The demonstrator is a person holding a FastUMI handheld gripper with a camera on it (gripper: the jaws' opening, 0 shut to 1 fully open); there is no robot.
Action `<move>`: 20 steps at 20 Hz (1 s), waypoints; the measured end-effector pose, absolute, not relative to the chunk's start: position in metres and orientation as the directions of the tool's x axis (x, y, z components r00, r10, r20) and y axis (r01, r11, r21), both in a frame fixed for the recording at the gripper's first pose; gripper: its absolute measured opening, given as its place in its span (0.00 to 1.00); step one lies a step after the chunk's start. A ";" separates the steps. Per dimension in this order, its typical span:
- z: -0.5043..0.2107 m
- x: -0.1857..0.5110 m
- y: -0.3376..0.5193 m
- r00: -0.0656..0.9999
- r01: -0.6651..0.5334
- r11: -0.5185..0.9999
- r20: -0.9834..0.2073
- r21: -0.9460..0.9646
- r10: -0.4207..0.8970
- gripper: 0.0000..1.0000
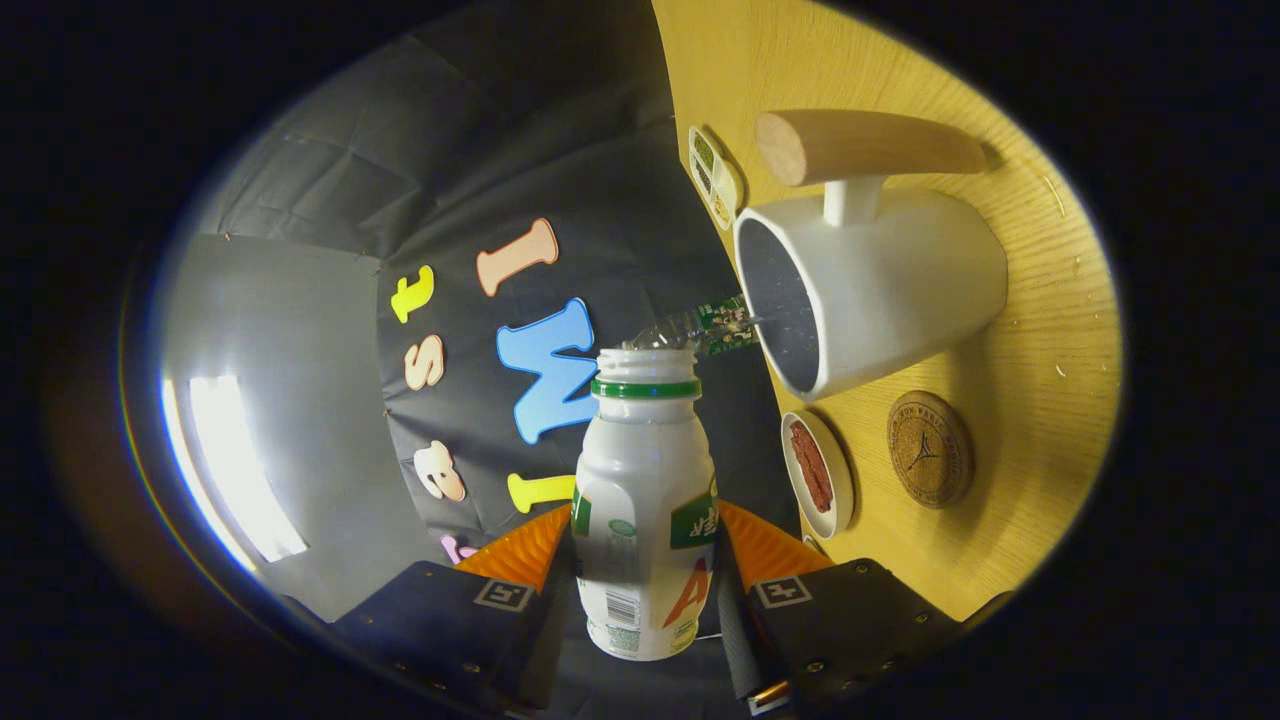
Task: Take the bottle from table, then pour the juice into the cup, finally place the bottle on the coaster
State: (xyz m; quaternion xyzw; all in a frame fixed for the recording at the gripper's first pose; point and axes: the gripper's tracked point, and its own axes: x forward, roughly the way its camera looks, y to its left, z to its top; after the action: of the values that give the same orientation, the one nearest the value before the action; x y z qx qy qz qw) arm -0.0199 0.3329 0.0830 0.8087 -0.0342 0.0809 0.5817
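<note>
**Wooden bench tipped sideways, bottle lined up on the cup**

Wooden bench (1040, 300) runs up one side of the view, rolled over with the claw, dark cloth wall behind. And the bottle (645, 500) sits right between the fingers, claw (648, 590) clamped on its lower body from both sides, long axis pointing straight ahead, uncapped mouth leading. Just beyond that mouth and off to the bench side is the cup (880, 285), open rim facing across the bottle's line, wooden handle (865, 147) on its far side. Mouth and rim are near but apart, and no juice is visible crossing. My read: the pour is on, and it needs the mouth carried nearer that rim. The coaster (930, 448) waits just past the cup's base with open bench around it. A small dish (820, 472) crowds the near side, so watch that on the set-down. A little tray (715, 175) lies beyond the cup.
</note>
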 end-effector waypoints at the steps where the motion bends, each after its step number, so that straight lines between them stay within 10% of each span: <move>1: 0.084 -0.019 0.332 0.984 -0.154 -0.326 0.175 0.933 0.036 0.65; 20: 0.094 -0.021 0.312 0.979 -0.195 -0.370 0.200 0.908 -0.025 0.65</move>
State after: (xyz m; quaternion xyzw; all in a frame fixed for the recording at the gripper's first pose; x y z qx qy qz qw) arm -0.0213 0.3119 0.0940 0.8241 -0.0670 0.0762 0.5573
